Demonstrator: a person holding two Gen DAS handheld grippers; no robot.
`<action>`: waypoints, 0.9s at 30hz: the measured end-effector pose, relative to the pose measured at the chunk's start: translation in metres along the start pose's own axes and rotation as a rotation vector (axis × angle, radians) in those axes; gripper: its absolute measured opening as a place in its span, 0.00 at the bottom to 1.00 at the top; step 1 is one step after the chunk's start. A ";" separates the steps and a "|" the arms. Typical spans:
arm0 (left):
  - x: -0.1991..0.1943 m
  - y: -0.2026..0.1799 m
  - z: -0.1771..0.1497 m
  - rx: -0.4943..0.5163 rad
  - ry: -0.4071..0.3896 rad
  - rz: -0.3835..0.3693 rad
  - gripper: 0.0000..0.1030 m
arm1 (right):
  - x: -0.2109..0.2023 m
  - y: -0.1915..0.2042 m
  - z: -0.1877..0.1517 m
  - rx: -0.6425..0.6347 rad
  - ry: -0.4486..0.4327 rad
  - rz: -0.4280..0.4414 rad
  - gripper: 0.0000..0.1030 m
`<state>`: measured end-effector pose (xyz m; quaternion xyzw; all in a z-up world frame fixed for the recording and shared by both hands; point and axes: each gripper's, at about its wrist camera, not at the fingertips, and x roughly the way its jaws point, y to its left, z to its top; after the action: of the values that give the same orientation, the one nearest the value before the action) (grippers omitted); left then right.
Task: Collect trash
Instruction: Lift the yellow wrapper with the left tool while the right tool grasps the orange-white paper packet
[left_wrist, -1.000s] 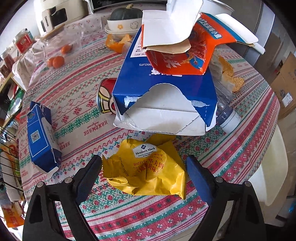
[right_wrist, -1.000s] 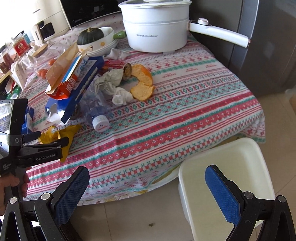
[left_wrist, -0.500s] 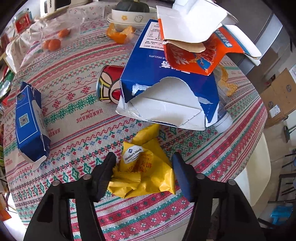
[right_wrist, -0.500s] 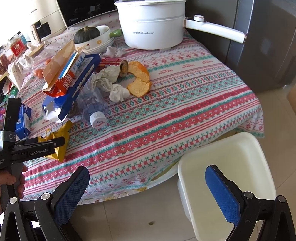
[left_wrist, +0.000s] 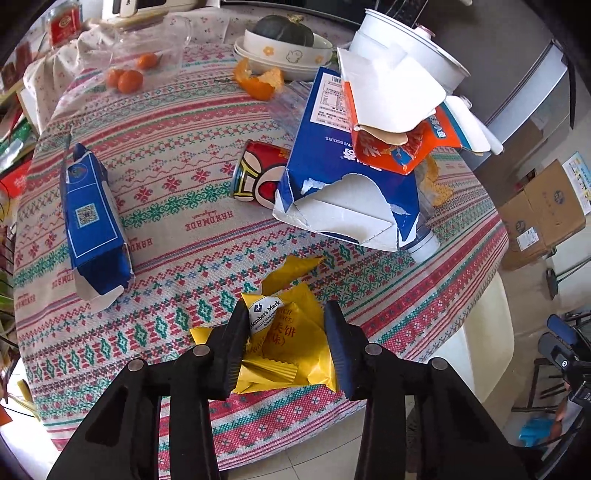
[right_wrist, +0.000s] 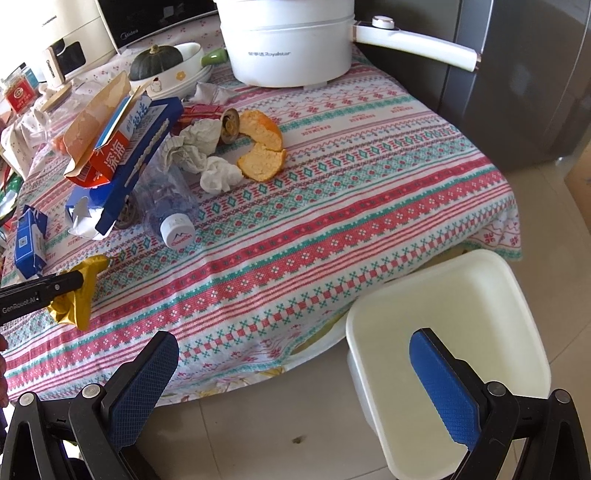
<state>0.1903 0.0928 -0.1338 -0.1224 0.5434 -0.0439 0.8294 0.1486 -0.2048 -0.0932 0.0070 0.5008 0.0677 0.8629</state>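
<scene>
My left gripper (left_wrist: 286, 332) is shut on a yellow snack wrapper (left_wrist: 291, 332), crumpled between its fingers and held just above the table's near edge. The right wrist view shows that wrapper (right_wrist: 79, 291) in the left gripper's fingers (right_wrist: 55, 286). My right gripper (right_wrist: 295, 373) is open and empty, off the table above the floor, next to a white bin (right_wrist: 454, 332). Other trash lies on the patterned tablecloth (left_wrist: 177, 229): a torn blue box (left_wrist: 347, 184) under an orange carton (left_wrist: 391, 140), a small blue carton (left_wrist: 92, 218), a red can (left_wrist: 258, 173), orange peel (right_wrist: 262, 144), crumpled tissues (right_wrist: 207, 151) and a crushed plastic bottle (right_wrist: 173, 206).
A white electric pot (right_wrist: 291, 40) with a long handle stands at the table's back. A bowl with a green squash (left_wrist: 284, 40) and a clear box of mandarins (left_wrist: 129, 74) are at the far side. A cardboard box (left_wrist: 543, 218) stands on the floor.
My left gripper has closed on the yellow wrapper, crumpling it, and drawn it back and up from the table. The right gripper has stayed open near the bin.
</scene>
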 end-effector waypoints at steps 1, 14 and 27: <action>-0.004 0.001 0.002 -0.002 -0.008 -0.003 0.42 | 0.000 0.000 0.000 0.000 0.000 0.000 1.00; -0.074 0.025 -0.017 0.002 -0.152 -0.023 0.42 | 0.006 0.030 0.019 0.000 -0.035 0.030 1.00; -0.097 0.074 -0.024 -0.091 -0.199 -0.009 0.42 | 0.038 0.124 0.052 -0.010 -0.240 0.198 1.00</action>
<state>0.1249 0.1807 -0.0751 -0.1662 0.4590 -0.0106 0.8727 0.1984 -0.0745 -0.0903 0.0602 0.3905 0.1534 0.9057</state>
